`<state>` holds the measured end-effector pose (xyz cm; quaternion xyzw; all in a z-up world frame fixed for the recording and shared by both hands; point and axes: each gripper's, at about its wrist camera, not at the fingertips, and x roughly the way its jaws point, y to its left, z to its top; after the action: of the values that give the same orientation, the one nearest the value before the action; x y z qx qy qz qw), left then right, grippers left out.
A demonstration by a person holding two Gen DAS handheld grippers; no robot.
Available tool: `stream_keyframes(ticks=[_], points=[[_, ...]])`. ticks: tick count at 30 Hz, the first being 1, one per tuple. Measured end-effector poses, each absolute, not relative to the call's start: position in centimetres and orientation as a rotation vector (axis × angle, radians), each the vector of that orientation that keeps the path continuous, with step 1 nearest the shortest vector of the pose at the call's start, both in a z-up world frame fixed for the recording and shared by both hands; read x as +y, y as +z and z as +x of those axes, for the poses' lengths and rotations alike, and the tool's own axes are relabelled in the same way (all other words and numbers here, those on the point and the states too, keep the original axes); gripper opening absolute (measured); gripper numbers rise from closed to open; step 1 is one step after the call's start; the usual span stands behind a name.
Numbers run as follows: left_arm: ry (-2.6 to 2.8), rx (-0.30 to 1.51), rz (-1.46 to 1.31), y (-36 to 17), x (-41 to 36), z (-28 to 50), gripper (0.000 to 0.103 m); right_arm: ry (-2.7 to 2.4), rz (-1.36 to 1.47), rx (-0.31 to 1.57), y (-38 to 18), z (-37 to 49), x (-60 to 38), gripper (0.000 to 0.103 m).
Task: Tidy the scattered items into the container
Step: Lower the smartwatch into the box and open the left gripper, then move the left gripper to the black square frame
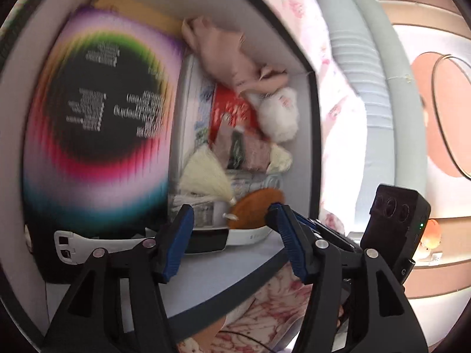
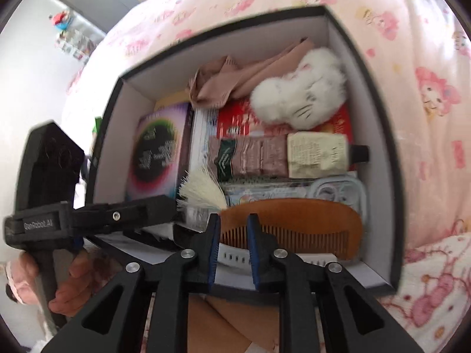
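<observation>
Both grippers hang over the near rim of the box (image 2: 338, 38), which sits on a pink cartoon-print bedspread (image 2: 412, 58). Left gripper (image 1: 232, 229) has its blue-padded jaws spread wide with nothing between them; a hand (image 2: 73, 288) holds its handle. Right gripper (image 2: 232, 247) has its jaws only slightly parted, gripping nothing, above a white strap (image 2: 235, 257) lying by the near wall of the box. Inside the box, a wooden comb (image 2: 294, 226) lies near that wall, a cream tassel (image 2: 203, 191) beside it, a rainbow-ringed book (image 2: 159, 150) along the left wall, a white plush cat (image 2: 300, 97) and beige cloth (image 2: 235, 79) at the far end.
</observation>
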<state>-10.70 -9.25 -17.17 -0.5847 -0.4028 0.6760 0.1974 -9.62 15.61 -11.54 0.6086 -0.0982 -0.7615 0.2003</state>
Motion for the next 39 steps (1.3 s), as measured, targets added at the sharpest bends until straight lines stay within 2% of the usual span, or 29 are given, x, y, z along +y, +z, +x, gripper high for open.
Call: stream_keyframes(ticks=[4, 10, 13, 15, 20, 27, 30, 39], points=[[2.000, -1.093, -1.604, -16.1, -9.5, -10.4, 0.059, -2.251, 1.632, -0.253, -9.6, -9.0, 16.4, 0.016], [2.455, -0.667, -1.359, -9.2, -8.0, -7.0, 0.059, -2.468, 1.486, -0.100, -6.2, -8.0, 15.4, 0.018], [2.597, -0.581, -1.220, -6.1, -8.0, -4.9, 0.060, -2.591, 1.376, 0.020, -3.8, -6.9, 15.0, 0.033], [2.654, -0.577, -1.156, -4.6, -8.8, -3.7, 0.061, -2.656, 1.279, 0.070, -2.4, -6.2, 14.6, 0.038], [2.792, -0.658, -1.084, -2.9, -12.7, -1.2, 0.063, -2.613, 1.202, 0.046, -0.5, -5.8, 14.0, 0.047], [2.928, -0.818, -1.149, -3.5, -20.5, 2.5, 0.064, -2.441, 1.234, 0.008, -2.0, -5.8, 10.8, 0.048], [3.000, -0.908, -1.174, -5.1, -23.8, 4.2, 0.064, -2.350, 1.249, 0.073, -2.4, -6.5, 7.0, 0.048], [2.925, -1.280, -1.276, -11.4, -33.2, 6.3, 0.064, -2.066, 1.236, 0.096, -3.4, -8.9, -6.3, 0.048]])
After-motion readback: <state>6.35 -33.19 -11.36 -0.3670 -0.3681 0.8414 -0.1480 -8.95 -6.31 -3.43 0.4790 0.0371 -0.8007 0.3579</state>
